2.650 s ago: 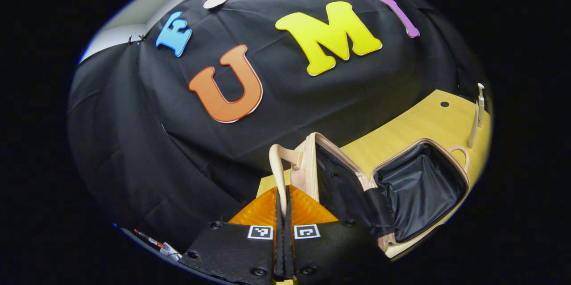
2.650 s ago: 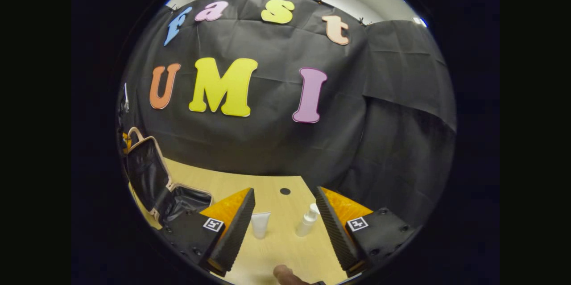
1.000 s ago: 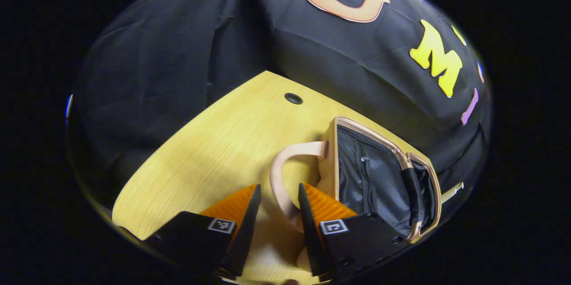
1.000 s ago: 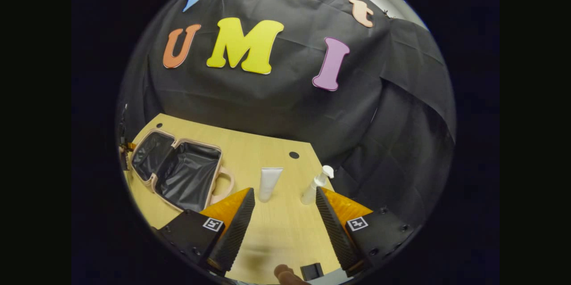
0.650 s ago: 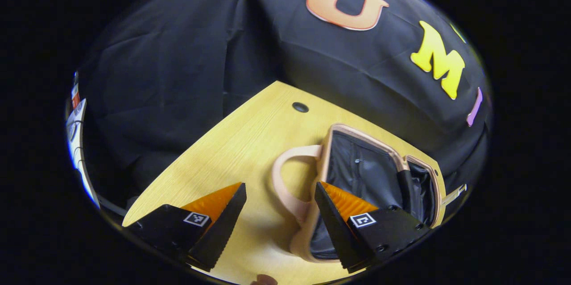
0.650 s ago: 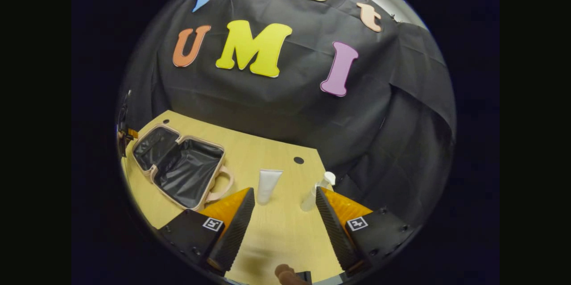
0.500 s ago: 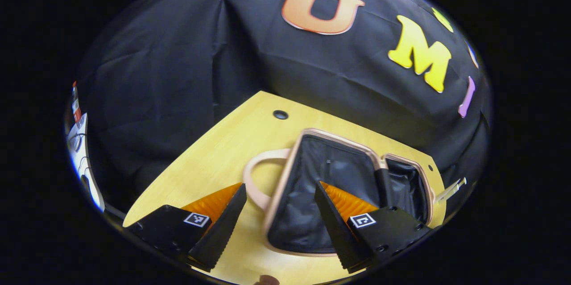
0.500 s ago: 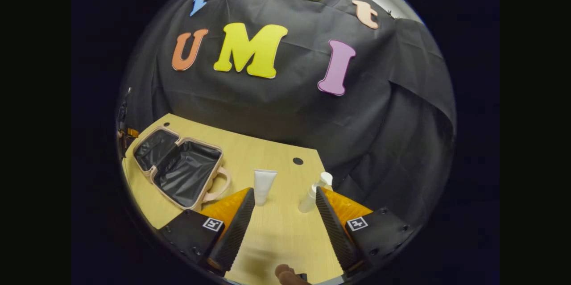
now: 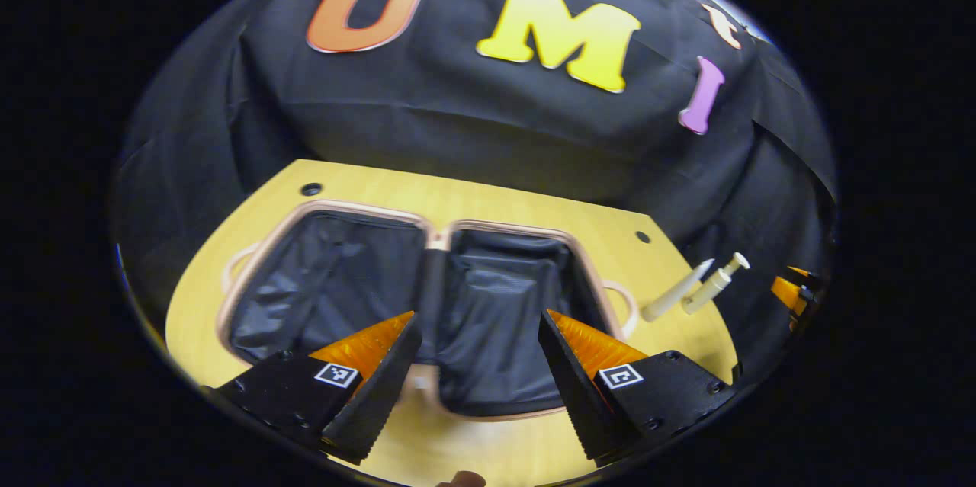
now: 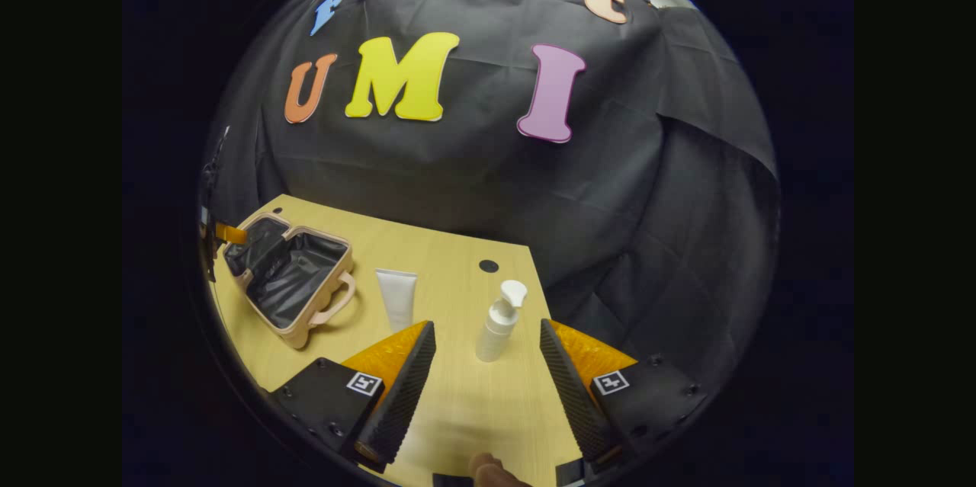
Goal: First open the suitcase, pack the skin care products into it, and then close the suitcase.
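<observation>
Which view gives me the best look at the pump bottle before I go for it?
The right gripper view: the pump bottle stands upright on the table, just ahead of the open right gripper, with its nozzle head plain. In the left gripper view, the bottle is small and distorted near the edge, beside the tube.

Pale pink suitcase (image 9: 435, 237) with black lining, white tube (image 10: 398, 296), white pump bottle (image 10: 497, 331), light wood-grain table (image 10: 457, 403)

Suitcase (image 9: 427, 296) lies open flat on desk (image 9: 518, 205), both halves side by side. To its right on the desk: tube (image 10: 398, 296), then pump bottle (image 10: 499, 331) standing upright.
</observation>
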